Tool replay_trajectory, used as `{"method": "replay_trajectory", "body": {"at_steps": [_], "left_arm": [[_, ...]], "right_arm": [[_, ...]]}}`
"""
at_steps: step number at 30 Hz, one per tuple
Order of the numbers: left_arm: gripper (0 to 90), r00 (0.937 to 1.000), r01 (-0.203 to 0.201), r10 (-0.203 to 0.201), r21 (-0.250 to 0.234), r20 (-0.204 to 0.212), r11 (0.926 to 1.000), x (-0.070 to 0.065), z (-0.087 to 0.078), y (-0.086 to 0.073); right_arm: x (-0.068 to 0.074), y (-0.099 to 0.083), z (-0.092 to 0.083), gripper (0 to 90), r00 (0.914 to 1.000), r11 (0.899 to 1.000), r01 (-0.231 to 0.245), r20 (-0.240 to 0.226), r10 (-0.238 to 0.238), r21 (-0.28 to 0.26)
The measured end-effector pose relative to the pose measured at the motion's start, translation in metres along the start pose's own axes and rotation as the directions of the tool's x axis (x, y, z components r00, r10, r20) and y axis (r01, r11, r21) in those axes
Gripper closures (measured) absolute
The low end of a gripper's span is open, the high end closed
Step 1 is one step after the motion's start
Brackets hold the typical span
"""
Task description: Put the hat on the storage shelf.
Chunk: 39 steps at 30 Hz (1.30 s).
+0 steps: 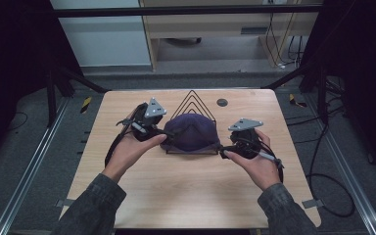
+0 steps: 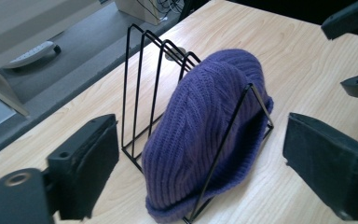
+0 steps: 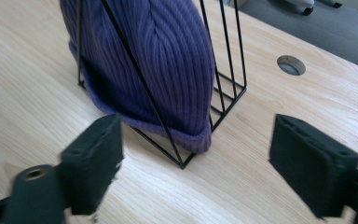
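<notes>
Beanie slotted in wire rack at worktop centre. Left gripper and right gripper flank it, fingers spread wide, gripping nothing.

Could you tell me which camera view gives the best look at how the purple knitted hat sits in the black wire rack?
The left gripper view: the hat stands slotted between the wire rack's dividers. The right gripper view crops the hat's top; the high view shows it small and dark.
</notes>
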State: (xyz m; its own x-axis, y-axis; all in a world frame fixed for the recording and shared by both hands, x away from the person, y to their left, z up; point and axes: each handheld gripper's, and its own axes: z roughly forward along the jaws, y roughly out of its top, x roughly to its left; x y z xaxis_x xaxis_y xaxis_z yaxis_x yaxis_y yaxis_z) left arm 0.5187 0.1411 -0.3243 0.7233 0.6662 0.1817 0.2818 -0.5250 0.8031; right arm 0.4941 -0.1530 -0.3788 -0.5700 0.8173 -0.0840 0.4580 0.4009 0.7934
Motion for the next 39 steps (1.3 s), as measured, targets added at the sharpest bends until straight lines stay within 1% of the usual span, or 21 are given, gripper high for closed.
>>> {"method": "replay_trajectory", "body": {"at_steps": [1, 3, 6, 7, 8, 9, 11, 12, 15, 17, 19, 23, 26, 28, 33, 36, 37, 38, 39], "left_arm": [[6.0, 0.9999, 0.009, -0.009, 0.003, -0.009, 1.0000, 0.000, -0.002, -0.001], [4.9, 0.9996, 0.027, -0.027, -0.003, -0.001, 0.9996, -0.001, -0.005, -0.004], [3.9, 0.9998, 0.021, -0.021, -0.001, 0.006, 0.9998, -0.004, -0.011, -0.008], [3.8, 0.9997, 0.023, -0.023, -0.012, 0.010, 0.9997, -0.006, -0.013, -0.011], [3.6, 0.9995, 0.029, -0.028, -0.020, 0.015, 0.9994, -0.007, -0.015, -0.013], [3.0, 0.9996, 0.020, -0.020, -0.017, 0.019, 0.9997, -0.008, -0.017, -0.016], [2.8, 0.9996, 0.017, -0.017, -0.019, 0.024, 0.9997, -0.010, -0.021, -0.020], [2.7, 0.9997, 0.012, -0.012, -0.013, 0.024, 0.9998, -0.011, -0.023, -0.023], [2.6, 0.9996, 0.022, -0.022, -0.015, 0.019, 0.9996, -0.013, -0.028, -0.032], [2.6, 0.9997, 0.014, -0.014, -0.009, 0.020, 0.9999, -0.014, -0.032, -0.039], [2.6, 0.9995, 0.024, -0.024, -0.010, 0.021, 0.9997, -0.015, -0.035, -0.047], [2.5, 0.9992, 0.023, -0.023, -0.001, 0.031, 0.9997, -0.017, -0.040, -0.065], [2.5, 0.9988, 0.037, -0.037, 0.013, 0.031, 0.9992, -0.016, -0.042, -0.083], [2.5, 0.9986, 0.044, -0.045, 0.027, 0.028, 0.9986, -0.015, -0.043, -0.094], [2.8, 0.9969, 0.069, -0.072, 0.071, 0.033, 0.9951, -0.010, -0.038, -0.121], [3.0, 0.9957, 0.084, -0.087, 0.089, 0.031, 0.9925, -0.007, -0.037, -0.134], [3.0, 0.9956, 0.087, -0.090, 0.093, 0.026, 0.9919, -0.007, -0.036, -0.139], [3.0, 0.9963, 0.083, -0.085, 0.102, 0.015, 0.9914, -0.006, -0.036, -0.145], [3.1, 0.9958, 0.088, -0.090, 0.106, 0.016, 0.9905, -0.006, -0.036, -0.150]], "right_arm": [[0.001, 0.000, -0.001, 13.8, 1.0000, 1.000, -0.006, 0.000, 0.006, -0.005], [0.003, 0.000, -0.006, 10.7, 0.9999, 0.999, -0.009, 0.008, 0.009, -0.037], [0.006, -0.001, -0.013, 9.5, 1.0000, 0.997, -0.004, -0.002, 0.003, -0.071], [0.007, -0.001, -0.015, 8.7, 1.0000, 0.997, 0.000, -0.006, 0.000, -0.078], [0.009, -0.003, -0.017, 7.8, 0.9999, 0.997, 0.003, -0.015, -0.004, -0.079], [0.010, -0.004, -0.019, 7.4, 0.9997, 0.997, 0.004, -0.022, -0.006, -0.077], [0.012, -0.007, -0.021, 7.0, 0.9994, 0.996, 0.015, -0.029, -0.017, -0.084], [0.012, -0.009, -0.021, 6.7, 0.9993, 0.996, 0.016, -0.033, -0.019, -0.086], [0.015, -0.014, -0.022, 6.4, 0.9983, 0.996, 0.023, -0.052, -0.027, -0.083], [0.018, -0.019, -0.023, 5.8, 0.9971, 0.996, 0.026, -0.069, -0.032, -0.088], [0.020, -0.023, -0.023, 5.5, 0.9962, 0.995, 0.029, -0.079, -0.037, -0.091], [0.025, -0.031, -0.022, 5.7, 0.9944, 0.996, 0.033, -0.098, -0.041, -0.084], [0.029, -0.037, -0.017, 6.5, 0.9933, 0.997, 0.036, -0.107, -0.044, -0.071], [0.032, -0.041, -0.013, 6.9, 0.9929, 0.998, 0.039, -0.110, -0.045, -0.054], [0.038, -0.050, 0.002, 8.1, 0.9876, 1.000, 0.027, -0.155, -0.024, 0.014], [0.041, -0.055, 0.009, 9.3, 0.9867, 0.998, 0.040, -0.159, -0.033, 0.038], [0.042, -0.057, 0.011, 9.5, 0.9871, 0.998, 0.042, -0.157, -0.035, 0.040], [0.042, -0.058, 0.013, 9.1, 0.9860, 0.998, 0.041, -0.163, -0.034, 0.039], [0.041, -0.059, 0.015, 9.1, 0.9860, 0.998, 0.042, -0.164, -0.034, 0.044]]}}
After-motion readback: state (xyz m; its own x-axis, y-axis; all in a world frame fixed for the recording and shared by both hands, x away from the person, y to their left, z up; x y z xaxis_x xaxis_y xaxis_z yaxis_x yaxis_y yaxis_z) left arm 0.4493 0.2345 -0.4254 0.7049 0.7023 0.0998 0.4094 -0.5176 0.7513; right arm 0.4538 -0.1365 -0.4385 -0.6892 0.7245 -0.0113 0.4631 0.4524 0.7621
